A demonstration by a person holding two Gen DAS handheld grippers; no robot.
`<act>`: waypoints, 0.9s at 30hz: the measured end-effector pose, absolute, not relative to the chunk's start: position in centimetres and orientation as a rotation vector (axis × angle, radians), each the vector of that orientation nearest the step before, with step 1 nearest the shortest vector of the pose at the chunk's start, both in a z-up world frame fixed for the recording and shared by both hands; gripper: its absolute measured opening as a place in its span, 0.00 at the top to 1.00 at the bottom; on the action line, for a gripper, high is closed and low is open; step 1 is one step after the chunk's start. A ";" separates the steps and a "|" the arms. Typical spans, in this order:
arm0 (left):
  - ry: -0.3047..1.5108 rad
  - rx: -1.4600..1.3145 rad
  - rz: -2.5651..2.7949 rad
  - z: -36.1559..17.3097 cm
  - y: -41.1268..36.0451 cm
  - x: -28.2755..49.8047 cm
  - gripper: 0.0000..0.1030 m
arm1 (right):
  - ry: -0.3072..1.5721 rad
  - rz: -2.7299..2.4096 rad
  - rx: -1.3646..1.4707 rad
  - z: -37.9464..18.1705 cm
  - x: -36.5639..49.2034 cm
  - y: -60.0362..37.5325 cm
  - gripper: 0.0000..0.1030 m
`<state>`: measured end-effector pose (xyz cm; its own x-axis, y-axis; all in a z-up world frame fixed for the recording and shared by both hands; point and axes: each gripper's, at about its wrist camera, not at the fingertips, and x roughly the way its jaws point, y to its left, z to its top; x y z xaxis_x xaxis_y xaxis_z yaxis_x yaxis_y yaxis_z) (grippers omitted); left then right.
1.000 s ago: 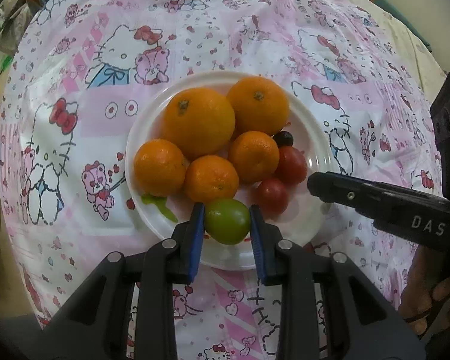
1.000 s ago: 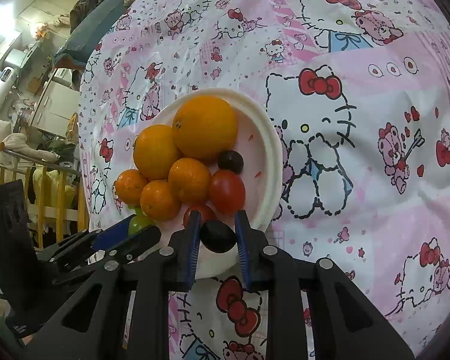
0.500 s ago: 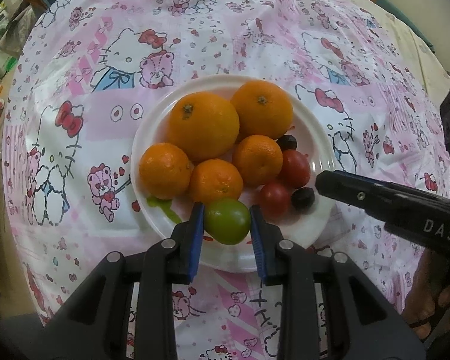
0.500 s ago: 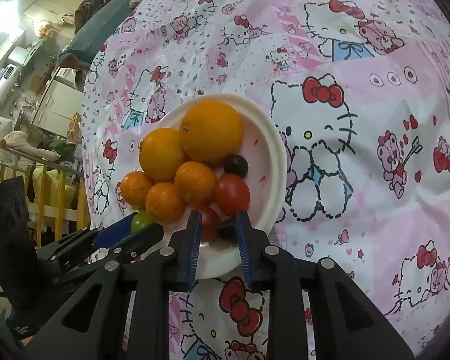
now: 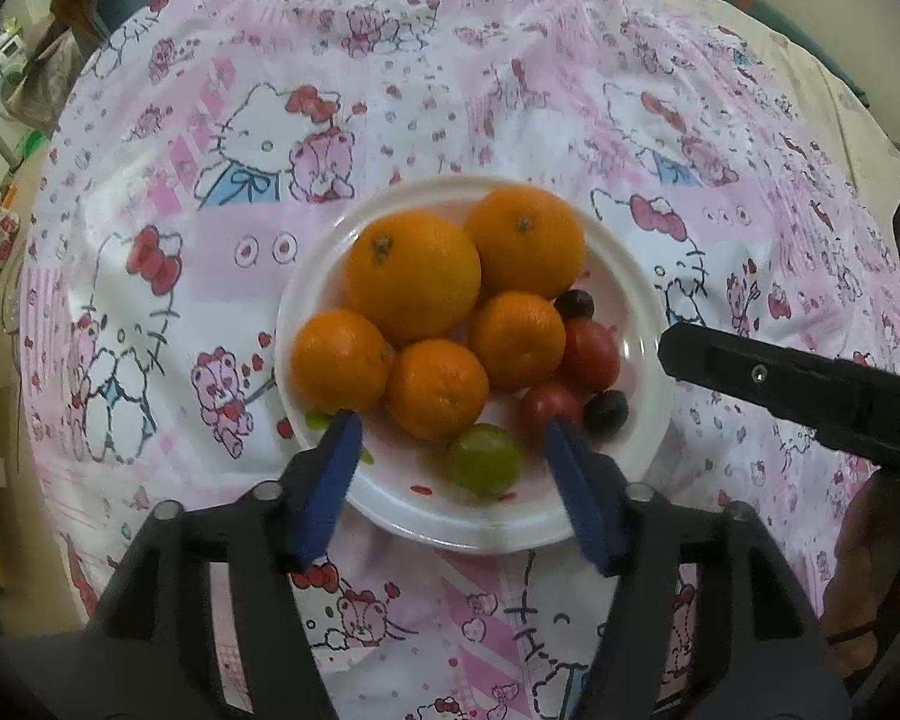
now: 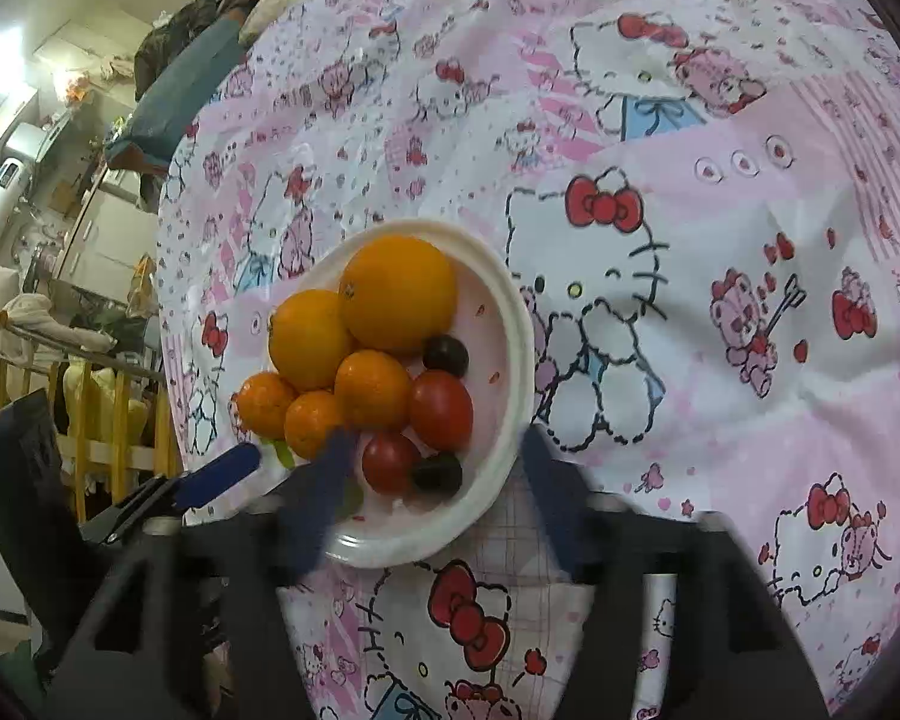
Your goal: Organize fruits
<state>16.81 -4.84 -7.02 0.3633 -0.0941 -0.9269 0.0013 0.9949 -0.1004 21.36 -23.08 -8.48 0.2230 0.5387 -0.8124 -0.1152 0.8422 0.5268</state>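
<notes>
All fruit on round white plate [image 5: 642, 324]; round green fruit [image 5: 485, 458] at near rim. Your left gripper [image 5: 450, 456] and right gripper [image 6: 429, 474] spread, empty. Task looks finished.

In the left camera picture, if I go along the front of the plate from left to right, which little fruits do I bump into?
Green fruit → small red tomato → dark grape, all lying on the white plate between the open left gripper jaws.
</notes>
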 end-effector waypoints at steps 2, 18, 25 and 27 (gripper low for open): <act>1.195 -0.095 -0.065 -6.9 -4.7 16.8 0.33 | 1.265 0.471 0.394 -8.2 21.4 -23.1 0.34; 1.010 -0.107 -0.034 -2.4 -3.3 14.5 0.27 | 1.090 0.429 0.398 -3.8 19.8 -25.4 0.12; 0.909 -0.085 -0.017 1.5 -1.5 11.7 0.27 | 1.035 0.464 0.411 -0.2 16.4 -26.0 0.11; 0.871 -0.111 -0.021 2.7 -0.5 10.4 0.27 | 1.003 0.455 0.401 1.2 14.9 -26.3 0.11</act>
